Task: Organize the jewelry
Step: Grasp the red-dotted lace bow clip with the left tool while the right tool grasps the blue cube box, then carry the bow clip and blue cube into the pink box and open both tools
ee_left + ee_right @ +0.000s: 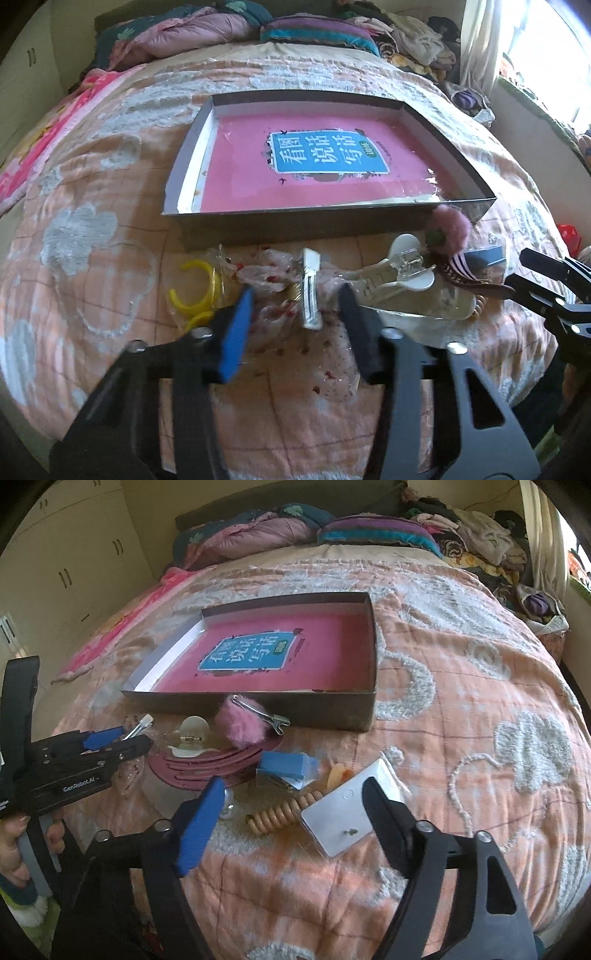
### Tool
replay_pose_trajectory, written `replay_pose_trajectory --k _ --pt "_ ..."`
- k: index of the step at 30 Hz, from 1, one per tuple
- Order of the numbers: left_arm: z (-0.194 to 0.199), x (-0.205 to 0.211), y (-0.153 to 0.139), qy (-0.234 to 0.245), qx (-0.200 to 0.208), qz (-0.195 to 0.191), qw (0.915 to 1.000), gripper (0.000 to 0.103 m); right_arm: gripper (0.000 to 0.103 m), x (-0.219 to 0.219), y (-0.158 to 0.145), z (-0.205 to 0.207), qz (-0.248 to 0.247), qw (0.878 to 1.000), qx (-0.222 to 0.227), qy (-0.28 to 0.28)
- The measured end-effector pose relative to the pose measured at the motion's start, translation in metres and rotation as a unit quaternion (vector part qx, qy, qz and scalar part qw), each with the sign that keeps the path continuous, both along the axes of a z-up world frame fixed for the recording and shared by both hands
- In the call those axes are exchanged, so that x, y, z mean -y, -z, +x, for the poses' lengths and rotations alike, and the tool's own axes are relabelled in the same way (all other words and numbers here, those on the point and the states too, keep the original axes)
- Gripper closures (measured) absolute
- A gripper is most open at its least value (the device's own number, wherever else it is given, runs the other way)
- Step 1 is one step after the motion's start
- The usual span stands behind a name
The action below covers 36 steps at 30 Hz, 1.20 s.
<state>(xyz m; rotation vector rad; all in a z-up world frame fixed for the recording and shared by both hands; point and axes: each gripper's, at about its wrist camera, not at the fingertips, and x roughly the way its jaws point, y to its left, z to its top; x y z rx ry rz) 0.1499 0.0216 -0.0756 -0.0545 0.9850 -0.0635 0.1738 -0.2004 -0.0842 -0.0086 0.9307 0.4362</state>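
Observation:
A shallow cardboard box (325,225) with a pink book (321,173) inside lies on the bed; it also shows in the right wrist view (369,686). Jewelry and hair items lie in front of it: a silver hair clip (309,288), yellow bangles (199,288), a white claw clip (406,264), a pink fluffy clip (242,722), a coiled wooden bracelet (280,812), a small white card (347,812). My left gripper (295,306) is open, its jaws on either side of the silver clip. My right gripper (291,801) is open above the bracelet and card.
A peach quilt (480,709) covers the bed. Pillows and piled clothes (461,528) lie at the head. A blue packet (284,766) and dark red bands (207,764) lie among the items. Wardrobes (70,565) stand at left.

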Motion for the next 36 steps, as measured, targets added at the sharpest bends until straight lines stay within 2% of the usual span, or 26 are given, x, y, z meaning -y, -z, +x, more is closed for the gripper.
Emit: replay_pose_trajectory --k 3,7,11,12,16,22,30,36 --pt "0.0 -0.001 -0.001 0.004 0.007 -0.009 0.9999 0.082 0.037 -0.004 0.003 0.005 0.001 1.0 -0.001 -0.002" --pt "-0.003 -0.004 -0.008 0.005 0.022 -0.014 0.9997 0.086 0.046 -0.01 0.008 0.012 -0.002 1.0 -0.003 -0.005" --pt "-0.003 -0.012 -0.02 -0.001 0.034 -0.024 0.9991 0.087 0.065 -0.017 0.014 0.015 -0.008 1.0 -0.005 -0.014" --pt "-0.003 -0.013 -0.025 -0.002 0.038 -0.026 0.9989 0.087 0.066 -0.017 0.014 0.015 -0.009 1.0 -0.003 -0.014" --pt "0.001 -0.018 -0.04 -0.005 0.054 -0.031 0.9981 0.087 0.066 -0.012 0.011 0.014 0.01 1.0 0.0 -0.011" --pt "0.014 -0.016 -0.06 0.0 0.074 -0.036 0.9966 0.087 0.066 0.014 -0.012 0.013 0.073 0.997 -0.005 0.001" --pt "0.036 -0.008 -0.073 0.011 0.094 -0.048 0.9943 0.087 0.067 0.064 -0.054 0.023 0.167 0.985 -0.013 0.032" --pt "0.062 0.004 -0.076 0.018 0.097 -0.061 0.9932 0.087 0.066 0.087 -0.083 0.037 0.18 0.982 0.014 0.053"
